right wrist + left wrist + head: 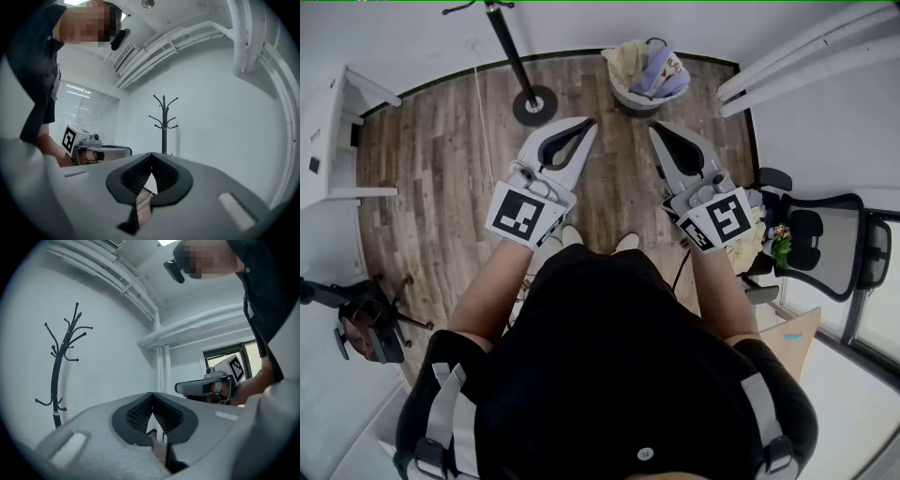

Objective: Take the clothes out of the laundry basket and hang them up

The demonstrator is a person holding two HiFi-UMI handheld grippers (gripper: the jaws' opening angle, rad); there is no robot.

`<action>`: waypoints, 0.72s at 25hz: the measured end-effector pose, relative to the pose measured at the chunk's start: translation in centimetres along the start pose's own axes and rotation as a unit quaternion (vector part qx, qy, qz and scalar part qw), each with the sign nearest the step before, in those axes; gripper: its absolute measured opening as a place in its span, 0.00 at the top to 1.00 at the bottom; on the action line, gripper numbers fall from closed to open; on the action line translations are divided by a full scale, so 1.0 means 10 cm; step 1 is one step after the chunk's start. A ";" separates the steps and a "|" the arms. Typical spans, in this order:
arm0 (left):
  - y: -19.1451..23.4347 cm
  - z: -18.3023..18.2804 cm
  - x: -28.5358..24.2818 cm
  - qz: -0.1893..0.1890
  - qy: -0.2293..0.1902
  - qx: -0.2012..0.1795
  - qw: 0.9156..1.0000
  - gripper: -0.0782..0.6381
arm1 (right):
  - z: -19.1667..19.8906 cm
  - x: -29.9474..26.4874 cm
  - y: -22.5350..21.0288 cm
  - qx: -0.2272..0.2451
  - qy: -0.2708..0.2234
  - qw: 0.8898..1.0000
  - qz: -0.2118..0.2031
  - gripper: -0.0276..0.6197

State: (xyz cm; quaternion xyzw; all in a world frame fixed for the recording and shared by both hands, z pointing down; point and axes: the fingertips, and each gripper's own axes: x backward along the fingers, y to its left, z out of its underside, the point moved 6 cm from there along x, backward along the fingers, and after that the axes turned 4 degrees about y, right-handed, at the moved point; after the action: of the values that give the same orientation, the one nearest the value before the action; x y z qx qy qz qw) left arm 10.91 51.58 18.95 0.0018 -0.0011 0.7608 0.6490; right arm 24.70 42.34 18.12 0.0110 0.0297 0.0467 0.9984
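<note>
A round laundry basket [623, 94] stands on the wood floor at the far wall, filled with cream and lavender clothes [654, 70]. A black coat stand [510, 45] rises just left of it; it also shows in the left gripper view as the coat stand [60, 366] and in the right gripper view as the coat stand [163, 123]. My left gripper [589, 124] and right gripper [656, 129] are held level in front of me, short of the basket. Both are shut with nothing between the jaws. The right gripper [179, 388] appears in the left gripper view, the left gripper [129, 151] in the right one.
A black mesh office chair [827, 242] stands at the right, with small items beside it. White shelving [337, 131] lines the left wall and a dark tripod-like device [366, 323] sits lower left. White pipes [797, 52] run along the right wall.
</note>
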 end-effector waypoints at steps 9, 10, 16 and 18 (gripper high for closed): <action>-0.47 0.08 -0.14 -0.002 0.024 0.002 1.000 0.89 | 0.07 0.42 -0.09 -0.013 0.005 1.000 0.007 0.97; -0.51 0.08 -0.15 -0.005 0.022 -0.001 1.000 0.89 | 0.08 0.47 -0.11 -0.015 0.002 1.000 0.007 0.97; -0.57 0.02 -0.26 -0.048 0.003 -0.001 0.999 0.40 | 0.12 0.72 -0.34 -0.022 -0.015 0.998 0.049 0.44; -0.55 0.03 -0.28 -0.054 0.001 0.000 0.999 0.29 | 0.13 0.77 -0.41 -0.027 -0.016 0.998 0.063 0.24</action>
State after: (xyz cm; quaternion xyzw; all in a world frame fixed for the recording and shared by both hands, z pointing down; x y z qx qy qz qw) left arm 16.83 49.64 19.18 0.0016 -0.0001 0.7248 0.6890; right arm 32.85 38.93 18.83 -0.0129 0.0121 0.1105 0.9937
